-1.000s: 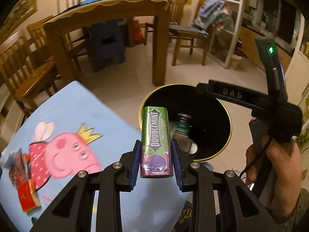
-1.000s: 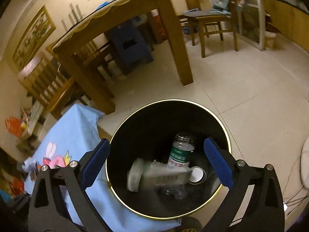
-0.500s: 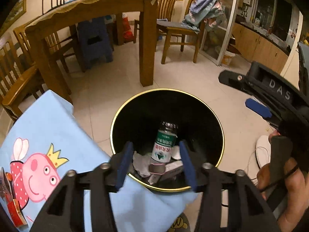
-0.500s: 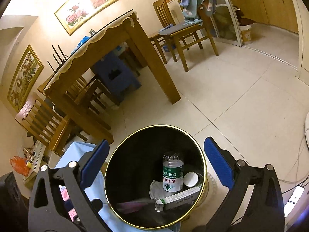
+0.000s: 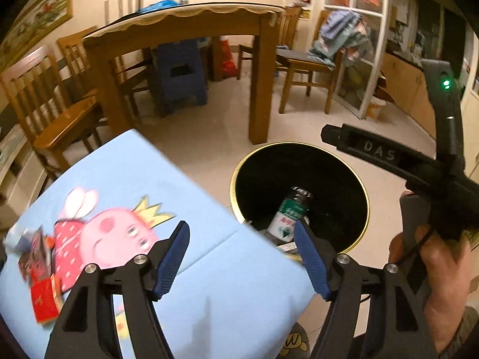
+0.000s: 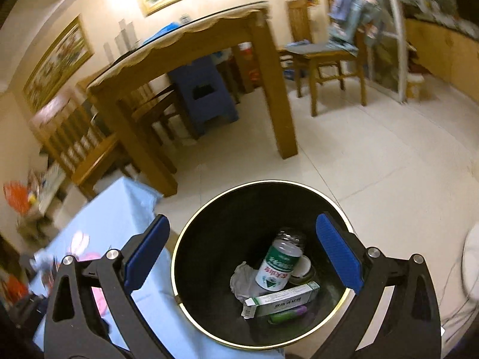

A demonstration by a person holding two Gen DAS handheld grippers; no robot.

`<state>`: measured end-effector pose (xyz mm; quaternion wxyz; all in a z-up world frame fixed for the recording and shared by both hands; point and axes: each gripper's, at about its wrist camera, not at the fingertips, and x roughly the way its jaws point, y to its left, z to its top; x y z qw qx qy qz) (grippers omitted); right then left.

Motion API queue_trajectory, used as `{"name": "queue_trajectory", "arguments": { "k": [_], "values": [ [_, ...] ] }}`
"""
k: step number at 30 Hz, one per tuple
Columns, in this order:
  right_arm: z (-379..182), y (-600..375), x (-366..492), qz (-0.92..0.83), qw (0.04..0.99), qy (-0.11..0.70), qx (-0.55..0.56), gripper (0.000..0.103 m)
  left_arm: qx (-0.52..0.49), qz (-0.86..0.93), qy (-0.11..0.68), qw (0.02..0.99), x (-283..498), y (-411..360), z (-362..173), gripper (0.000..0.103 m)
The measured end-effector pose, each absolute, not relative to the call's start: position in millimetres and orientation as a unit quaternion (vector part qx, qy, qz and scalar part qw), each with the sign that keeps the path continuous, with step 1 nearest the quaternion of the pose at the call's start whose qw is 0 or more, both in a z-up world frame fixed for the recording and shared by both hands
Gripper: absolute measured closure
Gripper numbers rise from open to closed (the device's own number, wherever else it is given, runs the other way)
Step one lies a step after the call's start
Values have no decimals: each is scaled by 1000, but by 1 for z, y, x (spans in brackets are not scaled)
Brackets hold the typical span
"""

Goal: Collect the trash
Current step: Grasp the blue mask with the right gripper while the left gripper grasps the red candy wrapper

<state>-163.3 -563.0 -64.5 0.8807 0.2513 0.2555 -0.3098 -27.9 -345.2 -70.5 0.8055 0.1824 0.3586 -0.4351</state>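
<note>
A black trash bin with a gold rim (image 5: 363, 191) (image 6: 179, 239) stands on the floor beside the blue cartoon tablecloth (image 5: 134, 179) (image 6: 113, 209). Inside it lie a green-labelled bottle (image 6: 277, 266) (image 5: 287, 218), a white box (image 6: 281, 299), crumpled paper (image 6: 242, 281) and the green gum pack (image 6: 287, 314). My left gripper (image 5: 241, 257) is open and empty over the table's edge. My right gripper (image 6: 241, 251) is open and empty above the bin. Red wrappers (image 5: 42, 284) and a crumpled white scrap (image 5: 16, 234) lie at the cloth's left edge.
A wooden dining table (image 5: 179, 21) with chairs (image 5: 45, 101) and a blue stool (image 5: 182, 74) stands behind. Another chair with clothes (image 5: 326, 56) is at the right. The right-hand tool and hand (image 5: 437, 185) are beside the bin. Tiled floor (image 6: 374, 149) surrounds the bin.
My left gripper opened and let go of the green gum pack, which now lies in the bin. It then swung back left over the tablecloth. My right gripper stays open over the bin.
</note>
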Motion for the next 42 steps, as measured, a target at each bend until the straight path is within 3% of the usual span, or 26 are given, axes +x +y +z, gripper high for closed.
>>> {"name": "queue_trajectory", "arguments": {
  "k": [3,6,9,15,23,29,37,38,40,41,42],
  "values": [
    [-59,-534,-139,-258,904,267,212,8,169,-416,359,818,-26,-308,-68,28],
    [-56,-491,-111,-180,925,292,161,22,167,-396,352,832,-32,-256,-72,22],
    [-60,-423,-73,-81,934,335,96,26,181,-356,345,849,-38,-196,-83,22],
    [-72,-309,4,81,907,406,75,26,154,-272,369,875,-22,-89,-99,22],
    [-94,-218,83,98,872,475,63,25,69,-189,376,905,17,13,-94,22],
    [-73,-204,116,92,887,448,63,25,30,-180,374,909,28,42,-91,22],
    [-51,-162,185,91,902,422,-30,26,10,-194,376,906,27,47,-94,22],
    [-56,-159,195,89,897,431,-41,29,9,-194,377,905,29,47,-94,22],
    [-70,-154,210,77,881,462,-57,59,6,-194,381,904,31,48,-96,22],
    [-76,-150,215,79,875,474,-58,90,2,-194,383,903,32,49,-96,22],
    [-76,-153,213,90,872,480,-47,93,-1,-193,384,903,33,49,-97,22]
  ]
}}
